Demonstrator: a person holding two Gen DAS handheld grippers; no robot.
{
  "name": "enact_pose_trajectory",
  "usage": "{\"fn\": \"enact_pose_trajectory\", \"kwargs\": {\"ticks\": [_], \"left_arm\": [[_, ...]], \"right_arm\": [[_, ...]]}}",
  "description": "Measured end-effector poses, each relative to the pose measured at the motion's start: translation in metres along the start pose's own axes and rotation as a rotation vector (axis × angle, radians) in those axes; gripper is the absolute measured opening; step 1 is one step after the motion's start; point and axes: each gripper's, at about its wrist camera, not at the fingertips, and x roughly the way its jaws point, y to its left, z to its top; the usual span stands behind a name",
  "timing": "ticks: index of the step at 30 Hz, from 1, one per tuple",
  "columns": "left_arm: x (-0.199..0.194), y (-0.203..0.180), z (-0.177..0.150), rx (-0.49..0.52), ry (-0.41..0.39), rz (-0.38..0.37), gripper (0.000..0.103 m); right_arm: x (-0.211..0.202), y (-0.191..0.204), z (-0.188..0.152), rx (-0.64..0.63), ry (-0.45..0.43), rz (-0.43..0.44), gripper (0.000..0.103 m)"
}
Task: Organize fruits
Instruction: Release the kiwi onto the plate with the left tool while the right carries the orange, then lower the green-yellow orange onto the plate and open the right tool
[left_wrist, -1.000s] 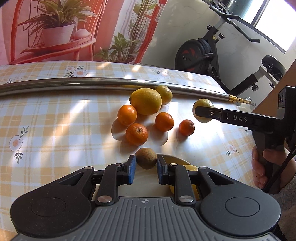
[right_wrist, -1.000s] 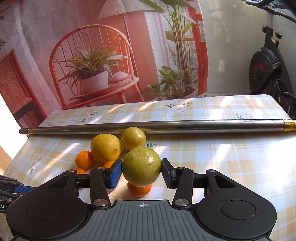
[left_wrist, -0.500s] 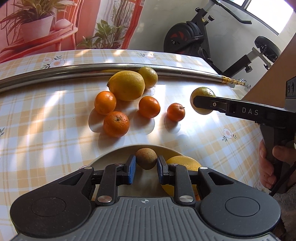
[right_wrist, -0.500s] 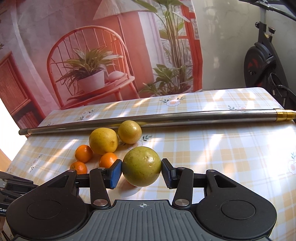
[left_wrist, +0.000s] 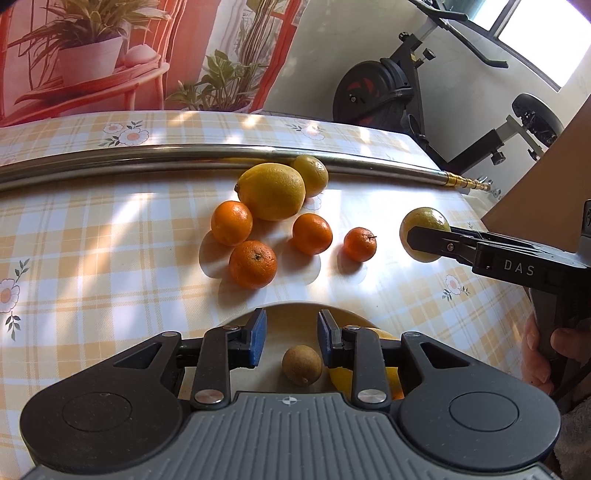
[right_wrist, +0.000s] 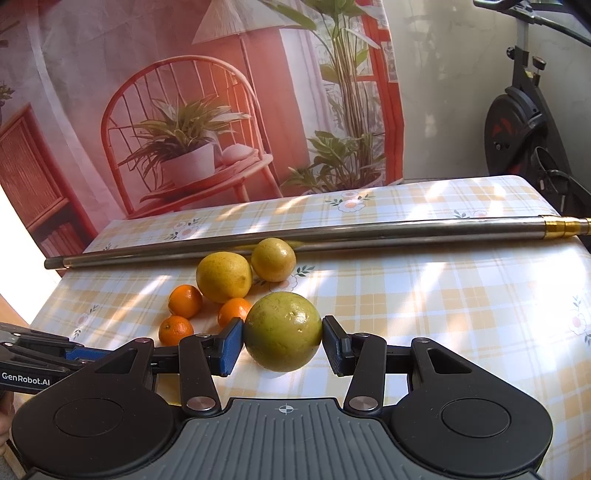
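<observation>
Left tongs gape wide over the plate near the bench edge; right tongs clamp a green fruit above bare bench.

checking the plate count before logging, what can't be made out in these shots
- Plate, left wrist view: only its far rim shows; the left tongs cover the rest.
- Yellow fruit on the plate beside the kiwi: mostly behind the tongs' right finger, so its kind is unclear.
- Right wrist view: the plate is out of frame, and the green-yellow citrus in the right tongs hides the smallest mandarin.
</observation>
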Motion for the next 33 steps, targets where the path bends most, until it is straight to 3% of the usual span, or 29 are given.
{"fn": "enact_pose_trajectory", "kwargs": {"ticks": [7,17,26,33], "left_arm": [[-0.044,0.012,-0.001,-0.024,-0.102,0.090,0.031],[-0.099,0.030,-0.015,-0.016,-0.203,0.317,0.031],[-0.116,0.049,-0.025,-0.108,-0.243,0.297,0.031],[-0.106,0.054,-0.035,-0.138,-0.235,0.249,0.031]], "right_arm": [[-0.013,0.034,-0.003,-0.055,-0.001,0.025,0.043],[0.005,0.115,-0.015,-0.146,0.077,0.127,0.043],[0.020,0.155,-0.037,-0.187,0.174,0.183,0.043],[0.035,0.154,-0.047,-0.160,0.222,0.181,0.043]]}}
